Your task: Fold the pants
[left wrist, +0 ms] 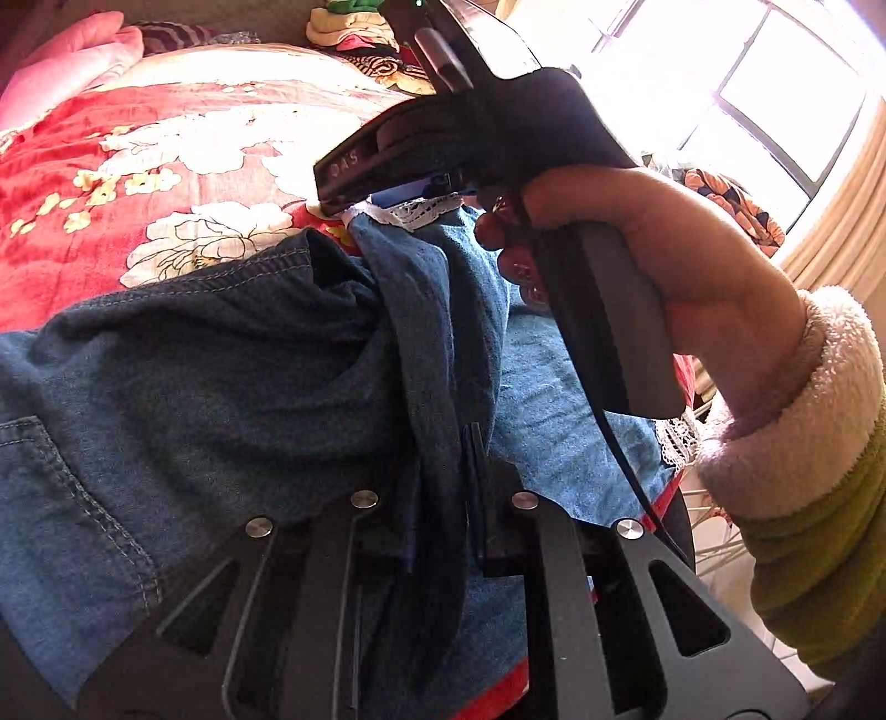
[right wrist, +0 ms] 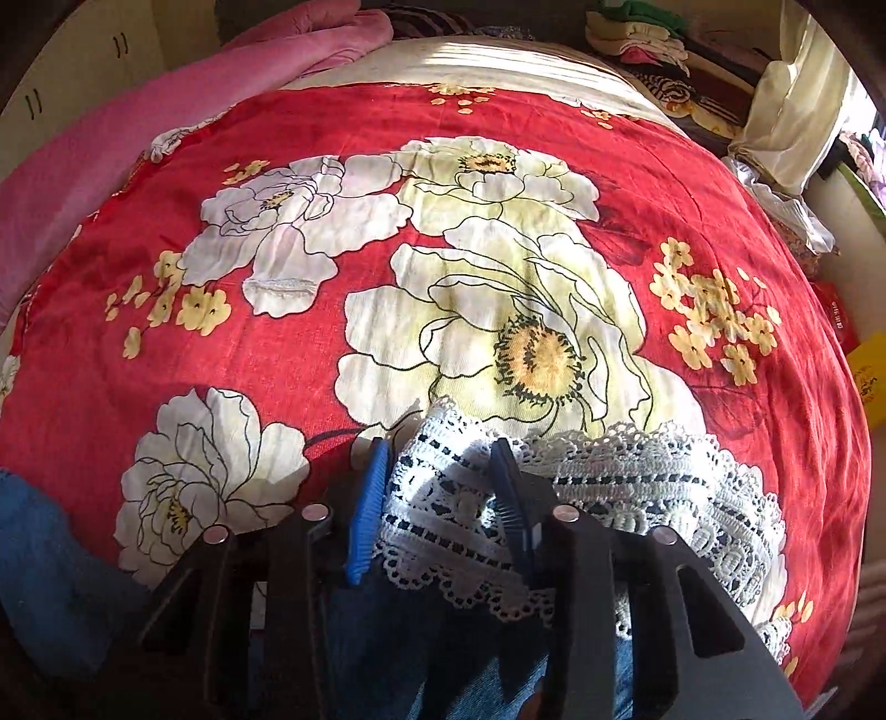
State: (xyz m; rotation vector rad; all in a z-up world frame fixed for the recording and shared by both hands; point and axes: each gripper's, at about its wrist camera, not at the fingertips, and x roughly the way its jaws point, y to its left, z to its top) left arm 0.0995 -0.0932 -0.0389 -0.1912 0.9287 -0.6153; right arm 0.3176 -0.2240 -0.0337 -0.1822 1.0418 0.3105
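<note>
Blue denim pants (left wrist: 221,360) with a white lace hem (right wrist: 637,487) lie on a red floral bedspread (right wrist: 310,343). At the bottom of the left wrist view, my left gripper (left wrist: 448,459) is shut on a dark raised fold of the denim. My right gripper (right wrist: 440,498) points steeply down at the leg end. Its blue pads (right wrist: 368,515) squeeze a bunched piece of the lace hem. In the left wrist view the right gripper (left wrist: 343,207) sits beyond the fold, held by a hand (left wrist: 664,249) in a fleece-cuffed sleeve.
A pink blanket (right wrist: 166,111) lies along the bed's far left. A pile of folded clothes (right wrist: 637,33) sits at the far end. A bright window (left wrist: 775,83) and curtain are to the right, where the bed's edge drops off.
</note>
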